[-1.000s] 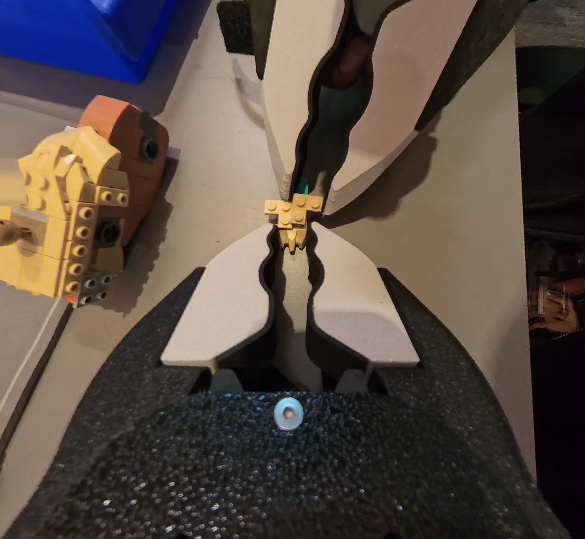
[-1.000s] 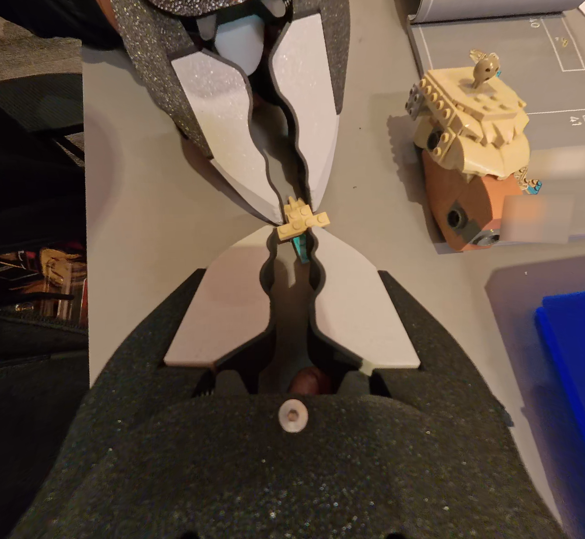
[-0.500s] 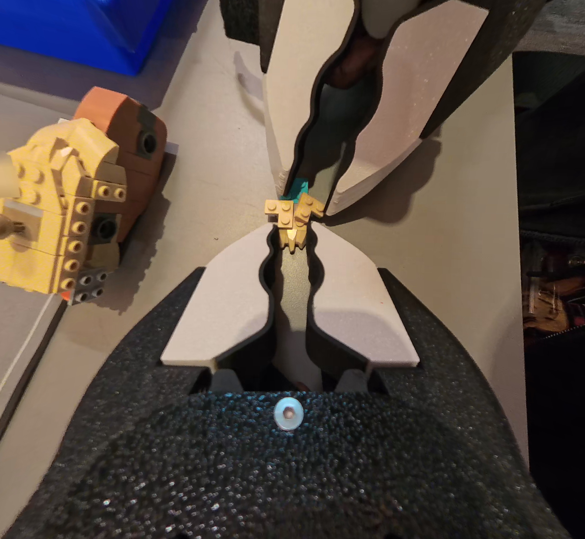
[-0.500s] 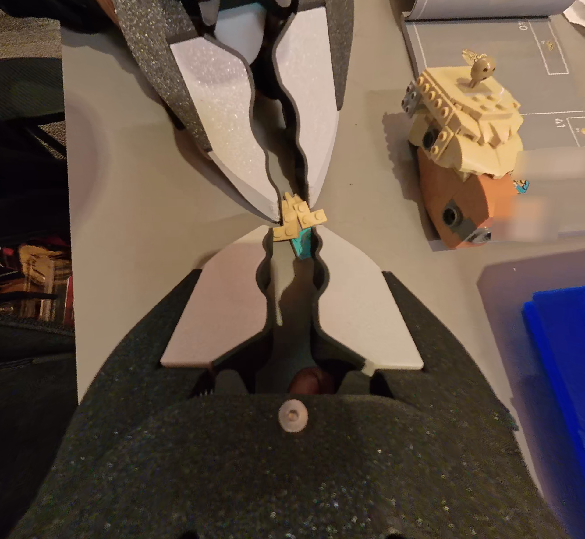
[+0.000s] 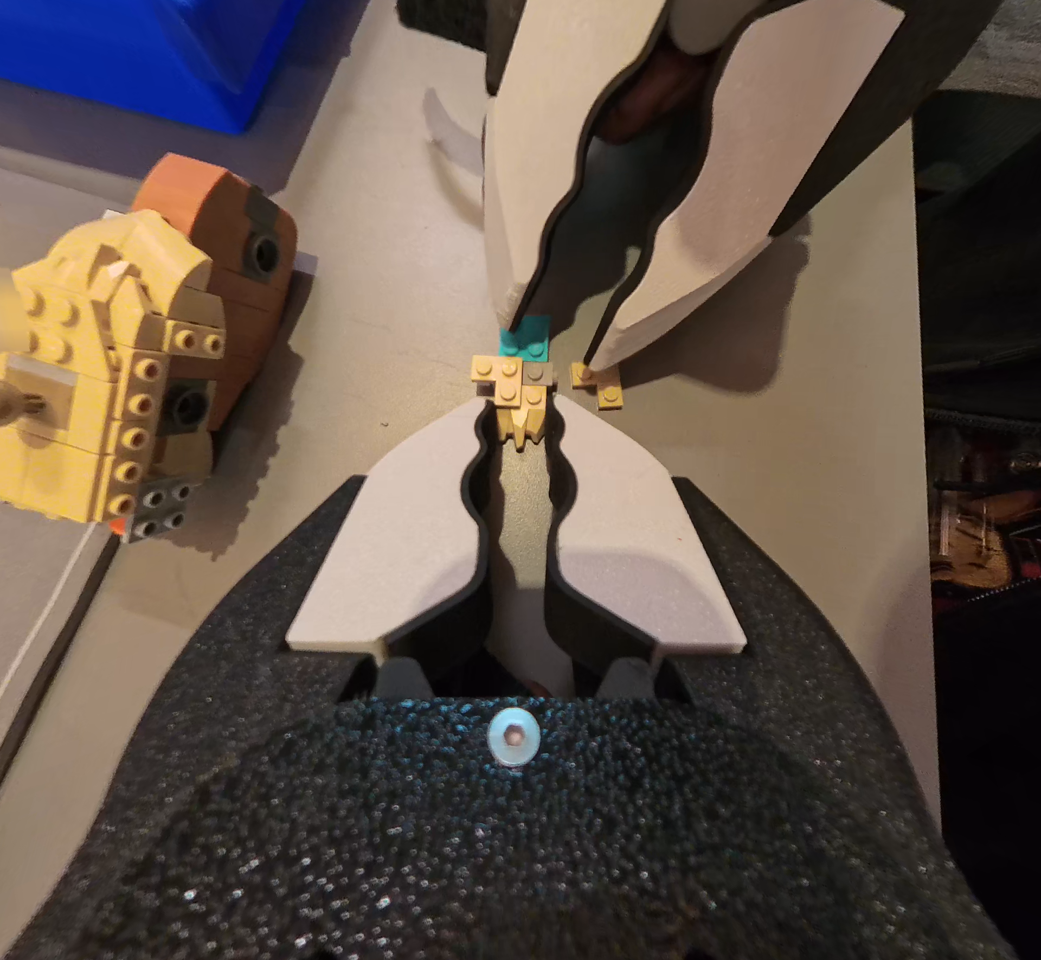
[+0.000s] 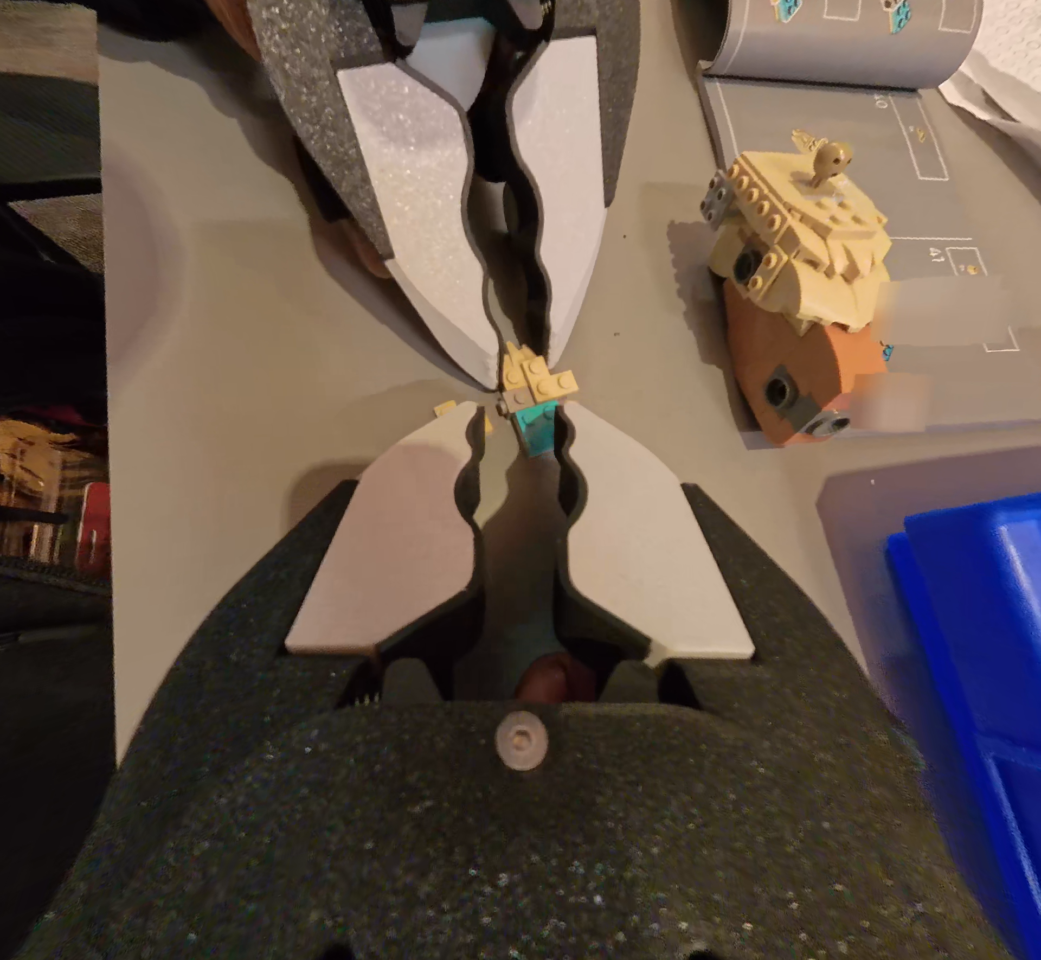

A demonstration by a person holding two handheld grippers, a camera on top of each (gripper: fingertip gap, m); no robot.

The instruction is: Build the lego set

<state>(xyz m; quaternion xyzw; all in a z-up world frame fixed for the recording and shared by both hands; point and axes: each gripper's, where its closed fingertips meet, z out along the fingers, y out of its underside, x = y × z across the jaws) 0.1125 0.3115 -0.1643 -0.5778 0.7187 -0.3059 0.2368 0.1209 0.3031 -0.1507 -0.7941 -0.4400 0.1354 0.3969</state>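
Left wrist view, nearest first: the left gripper [image 5: 521, 414] has its jaws closed on a small tan sub-assembly [image 5: 515, 389], pinching its pointed tail so that the studded plates stick out past the tips. Just beyond, a teal piece [image 5: 525, 340] sits on the far end of that sub-assembly, between it and the right gripper [image 5: 555, 352], which comes in from directly opposite. The right jaws stand parted: one tip touches the teal piece, the other rests on a loose tan plate [image 5: 597, 385] that lies on the table [image 5: 383, 279] just right of the sub-assembly, apart from it.

Right wrist view shows the same meeting from the other side: the teal piece [image 6: 538, 428] lies close against one right finger, with a clear gap to the other finger, so nothing is clamped there. The loose plate [image 6: 445, 408] peeks out at the other tip.

That loose plate probably needs fetching and pressing back on. It lies nearer the right gripper, beside the held sub-assembly, whose long axis runs along the line between the two grippers.

Farther left stands the larger tan and brown model [image 5: 129, 364], and beyond it a blue bin [image 5: 141, 14].
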